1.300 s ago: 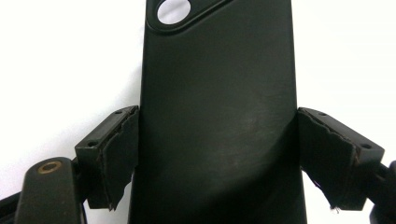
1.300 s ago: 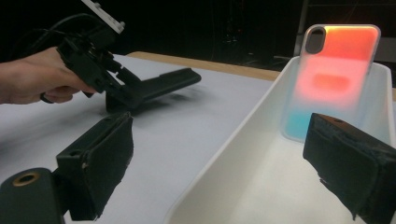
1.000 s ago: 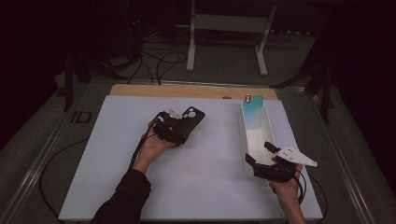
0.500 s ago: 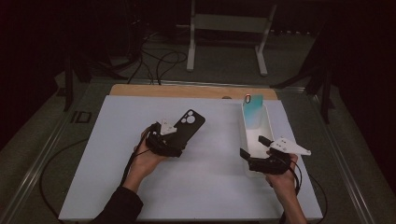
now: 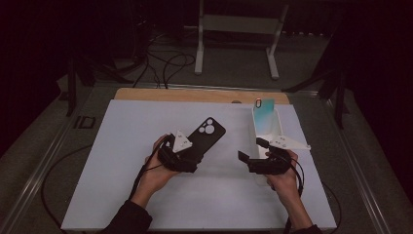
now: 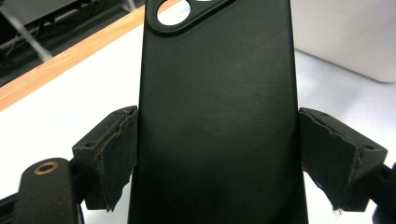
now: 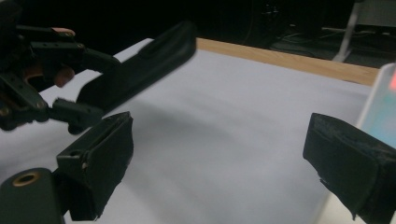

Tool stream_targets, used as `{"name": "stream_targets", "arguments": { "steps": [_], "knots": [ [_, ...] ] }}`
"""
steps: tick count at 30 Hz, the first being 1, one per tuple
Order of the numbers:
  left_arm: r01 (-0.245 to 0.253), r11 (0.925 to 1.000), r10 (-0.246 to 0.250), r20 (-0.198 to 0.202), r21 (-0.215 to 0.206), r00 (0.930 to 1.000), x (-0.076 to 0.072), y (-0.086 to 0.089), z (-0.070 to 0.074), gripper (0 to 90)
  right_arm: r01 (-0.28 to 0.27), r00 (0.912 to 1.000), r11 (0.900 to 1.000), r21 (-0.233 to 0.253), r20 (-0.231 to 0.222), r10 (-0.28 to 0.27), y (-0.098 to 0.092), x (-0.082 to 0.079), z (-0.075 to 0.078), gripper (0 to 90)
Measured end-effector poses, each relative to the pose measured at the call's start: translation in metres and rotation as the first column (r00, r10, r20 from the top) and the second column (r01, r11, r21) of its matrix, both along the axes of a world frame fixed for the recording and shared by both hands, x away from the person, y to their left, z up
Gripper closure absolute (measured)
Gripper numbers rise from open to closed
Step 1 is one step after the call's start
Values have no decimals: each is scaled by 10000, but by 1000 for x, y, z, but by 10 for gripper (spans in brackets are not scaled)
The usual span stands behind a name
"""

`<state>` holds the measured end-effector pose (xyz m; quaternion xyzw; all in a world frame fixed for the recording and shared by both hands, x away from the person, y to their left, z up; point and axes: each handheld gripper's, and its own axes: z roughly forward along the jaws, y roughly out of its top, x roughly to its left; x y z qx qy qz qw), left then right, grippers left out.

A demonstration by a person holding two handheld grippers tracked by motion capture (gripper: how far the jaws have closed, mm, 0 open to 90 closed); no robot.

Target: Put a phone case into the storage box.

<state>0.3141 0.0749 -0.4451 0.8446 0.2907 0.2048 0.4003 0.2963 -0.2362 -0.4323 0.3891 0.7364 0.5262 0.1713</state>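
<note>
**One case, one phone, two tongs**

You have one matte black phone case with round camera cut-outs, one phone with a pale teal screen standing in one white open box, and two tongs. Your left tongs are clamped on the case's long edges, holding it over the middle of the white desk. Your right tongs are spread wide, with nothing between them, just beside the box. Since half a second ago, both hands have drawn nearer you. Your left gripper view shows the pads pressing the case's sides; your right gripper view shows the case tilted up off the desk.
</note>
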Motion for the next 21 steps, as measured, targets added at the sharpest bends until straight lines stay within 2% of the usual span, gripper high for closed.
{"name": "stream_targets", "arguments": {
  "steps": [5, 11, 21],
  "knots": [
    [315, 9995, -315, 112, -19, 9994, -3, -10, 1, 164, -160, 9998, 9999, 21, -114, 160, 6, 4, 1, 88],
    [667, 9976, -662, 250, -203, 9975, -5, -22, 5, 164, -335, 9986, 9989, 343, -398, 348, 11, 8, 3, 88],
    [1130, 9929, -1109, 555, -368, 9923, -12, -39, 12, 163, -695, 9960, 9969, 363, -544, 714, 27, 12, 10, 101]
  ]
}}
